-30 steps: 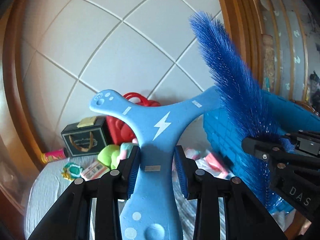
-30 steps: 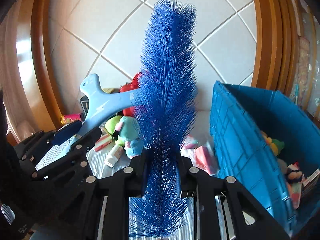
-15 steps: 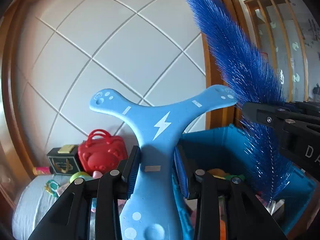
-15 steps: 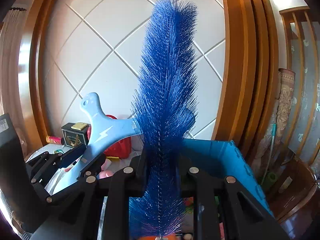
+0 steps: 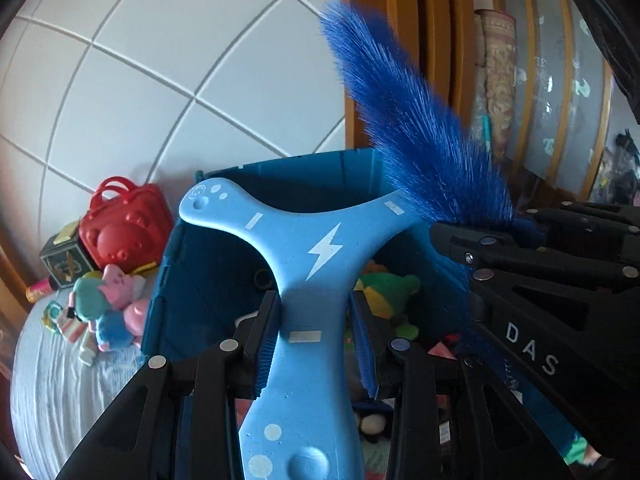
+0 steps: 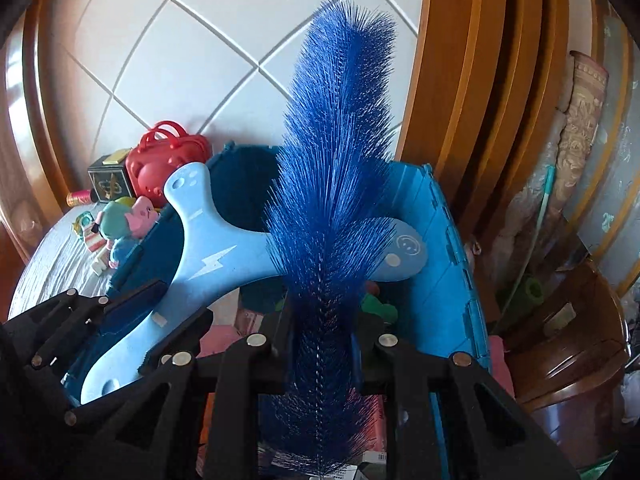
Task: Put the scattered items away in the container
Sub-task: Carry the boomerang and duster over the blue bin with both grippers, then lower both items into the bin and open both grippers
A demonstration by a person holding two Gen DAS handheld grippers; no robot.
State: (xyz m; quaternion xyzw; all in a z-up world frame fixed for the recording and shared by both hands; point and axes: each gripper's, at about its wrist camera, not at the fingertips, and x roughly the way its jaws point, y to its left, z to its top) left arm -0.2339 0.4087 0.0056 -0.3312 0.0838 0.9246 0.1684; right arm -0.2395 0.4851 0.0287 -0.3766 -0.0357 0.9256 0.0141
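My left gripper clamps the boomerang; my right gripper clamps the brush. Both hang over the bin. Toys lie at 9 o'clock.

Left wrist view: close above the blue bin, facing the tiled wall. Right wrist view: beside it, right of the bin's centre, same facing. Shared: bin, wall, red bag.
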